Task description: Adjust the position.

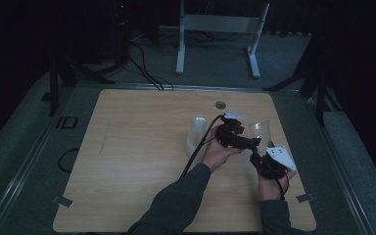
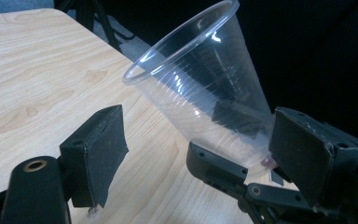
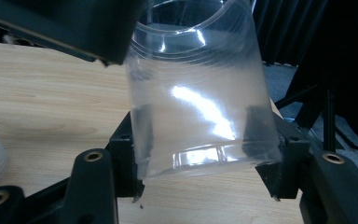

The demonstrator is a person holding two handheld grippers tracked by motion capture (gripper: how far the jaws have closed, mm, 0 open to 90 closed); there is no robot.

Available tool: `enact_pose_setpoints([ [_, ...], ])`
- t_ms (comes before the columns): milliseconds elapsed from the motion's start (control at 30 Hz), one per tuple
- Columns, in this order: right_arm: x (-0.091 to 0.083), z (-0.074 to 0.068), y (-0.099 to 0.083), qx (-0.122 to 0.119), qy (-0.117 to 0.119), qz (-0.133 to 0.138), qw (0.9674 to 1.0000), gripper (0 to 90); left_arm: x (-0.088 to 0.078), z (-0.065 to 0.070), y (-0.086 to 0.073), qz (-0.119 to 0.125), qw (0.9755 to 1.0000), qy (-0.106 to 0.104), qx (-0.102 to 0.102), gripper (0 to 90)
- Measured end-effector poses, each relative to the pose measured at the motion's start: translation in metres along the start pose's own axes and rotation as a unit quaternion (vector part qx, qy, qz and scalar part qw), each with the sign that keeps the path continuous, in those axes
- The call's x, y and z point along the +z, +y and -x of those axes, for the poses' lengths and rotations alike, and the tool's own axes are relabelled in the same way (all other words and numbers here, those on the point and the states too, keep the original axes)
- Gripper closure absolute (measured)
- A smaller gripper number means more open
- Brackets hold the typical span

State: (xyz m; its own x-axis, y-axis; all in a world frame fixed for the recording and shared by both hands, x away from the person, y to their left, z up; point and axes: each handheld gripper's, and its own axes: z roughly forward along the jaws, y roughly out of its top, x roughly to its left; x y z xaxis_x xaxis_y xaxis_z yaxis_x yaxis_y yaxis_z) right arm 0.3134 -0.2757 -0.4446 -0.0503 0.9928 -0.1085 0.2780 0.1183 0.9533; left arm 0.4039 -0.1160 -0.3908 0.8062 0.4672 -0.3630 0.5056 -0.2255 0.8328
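Right gripper (image 3: 205, 186) clamps clear ribbed plastic cup (image 3: 200, 102); woodgrain table (image 3: 46, 98).

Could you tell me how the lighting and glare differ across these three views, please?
High view: dim and murky, dark surroundings. Right gripper view: bright glare streaks on the clear cup, and a blurred dark claw at top left. Left gripper view: well lit, wood grain of the table sharp.

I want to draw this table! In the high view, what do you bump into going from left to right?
Bare wooden table → stack of cloudy plastic cups → left claw → clear plastic cup → right claw's grey plate.
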Motion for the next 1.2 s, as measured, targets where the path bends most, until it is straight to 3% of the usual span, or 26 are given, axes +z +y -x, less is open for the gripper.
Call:
enact_pose_setpoints([
  [333,-0.001,-0.003,0.0,-0.003,0.006,0.005,1.0,42.0,0.007,-0.001,0.0,0.007,0.9998,-0.004,-0.018,17.5],
  [633,-0.002,-0.004,0.0,-0.001,0.009,0.01,0.9999,42.0,0.014,-0.001,0.0,0.028,0.9982,-0.023,-0.047,16.4],
  [1200,-0.001,-0.006,0.0,0.006,0.017,0.017,0.9997,41.8,0.026,-0.006,0.0,0.063,0.9924,-0.041,-0.097,15.9],
])
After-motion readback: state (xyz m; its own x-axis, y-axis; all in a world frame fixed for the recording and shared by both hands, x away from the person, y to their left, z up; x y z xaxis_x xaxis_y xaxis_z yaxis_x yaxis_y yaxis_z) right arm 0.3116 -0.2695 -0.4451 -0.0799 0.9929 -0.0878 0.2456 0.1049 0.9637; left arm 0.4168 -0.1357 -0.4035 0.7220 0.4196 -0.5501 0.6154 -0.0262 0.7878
